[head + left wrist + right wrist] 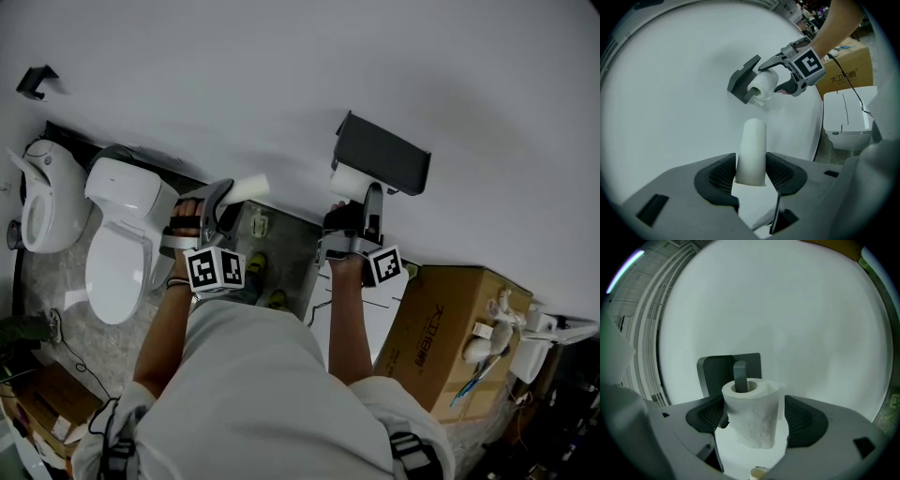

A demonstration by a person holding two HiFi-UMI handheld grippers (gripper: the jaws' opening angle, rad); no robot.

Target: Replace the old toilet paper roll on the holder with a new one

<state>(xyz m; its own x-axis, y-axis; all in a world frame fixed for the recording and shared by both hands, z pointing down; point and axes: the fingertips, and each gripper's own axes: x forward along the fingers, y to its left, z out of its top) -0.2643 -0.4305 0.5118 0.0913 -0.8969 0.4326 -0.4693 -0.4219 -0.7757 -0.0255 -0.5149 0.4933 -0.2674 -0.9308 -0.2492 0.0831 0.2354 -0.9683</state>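
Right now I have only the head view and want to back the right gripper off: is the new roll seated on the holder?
Observer: Yes; in the right gripper view the peg of the holder runs through the core of the new roll.
Operator: Are the right jaws squeezing it?
Observer: No; the right gripper has its jaws apart, a gap beside the roll.
Operator: And the left?
Observer: The left gripper has its jaws closed on a pale tube.

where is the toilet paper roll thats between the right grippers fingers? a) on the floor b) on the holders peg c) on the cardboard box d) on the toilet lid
b: the right gripper view shows the holder's peg poking up through the core of the toilet paper roll
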